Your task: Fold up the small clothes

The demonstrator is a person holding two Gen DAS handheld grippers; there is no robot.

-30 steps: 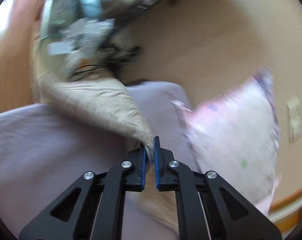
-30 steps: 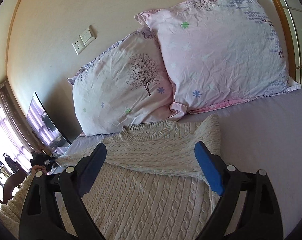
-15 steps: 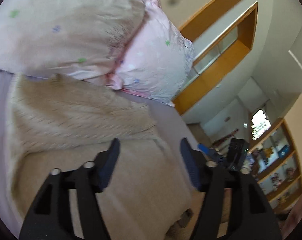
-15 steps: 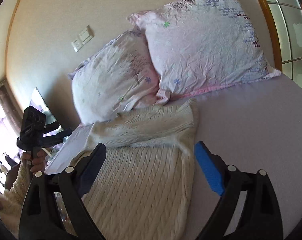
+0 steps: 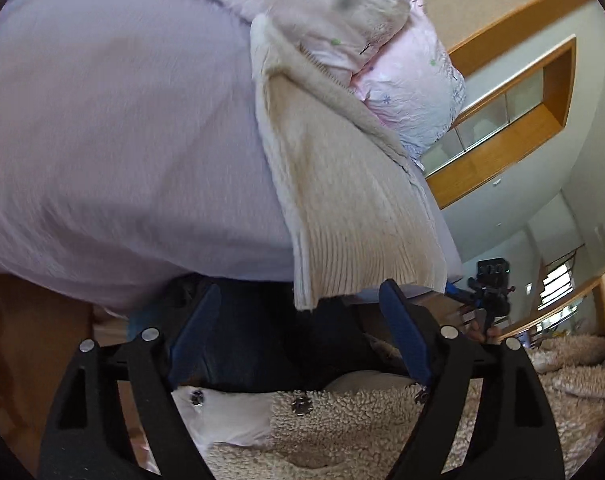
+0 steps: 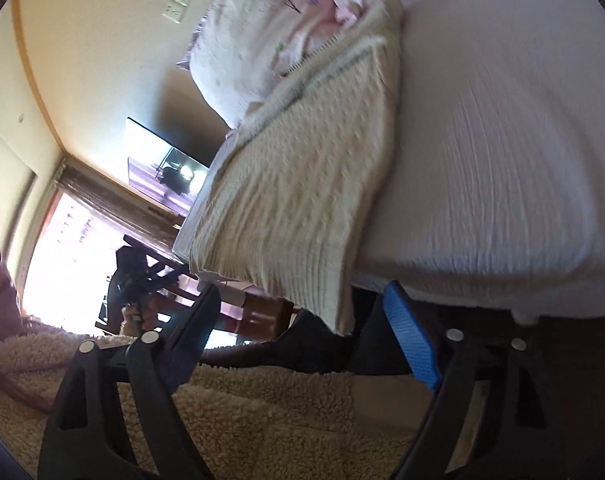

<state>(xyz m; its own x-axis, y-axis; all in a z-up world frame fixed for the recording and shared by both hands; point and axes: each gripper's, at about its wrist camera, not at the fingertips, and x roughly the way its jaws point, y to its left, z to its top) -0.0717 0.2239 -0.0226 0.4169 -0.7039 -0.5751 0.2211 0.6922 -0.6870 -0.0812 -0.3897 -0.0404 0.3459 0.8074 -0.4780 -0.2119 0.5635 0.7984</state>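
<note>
Across the middle of both wrist views lies your sweater (image 5: 342, 184), a cream cable-knit spread flat on the lavender bed sheet (image 5: 114, 140), its sleeves already turned in over the chest and its ribbed hem hanging a little past the mattress edge toward you. Judge it as soft, thick and fairly light: it should drape and sag rather than hold a crease, the loose knit will likely stretch if you drag it, and the yarn could snag on a fingertip. Your best hold looks to be the ribbed hem (image 6: 322, 280), one corner per tool, where the knit is denser and overhangs freely. Your left gripper (image 5: 302, 320) sits low in its frame with its blue pads spread apart and nothing between them; your right gripper (image 6: 306, 320) is likewise spread and empty, with the hem corner hanging just above its gap. Beyond the sweater, at the upper part of each frame, two floral pillows (image 5: 382, 40) rest against its collar end. Below the tools you see your own fleece jacket (image 6: 262, 412).
</note>
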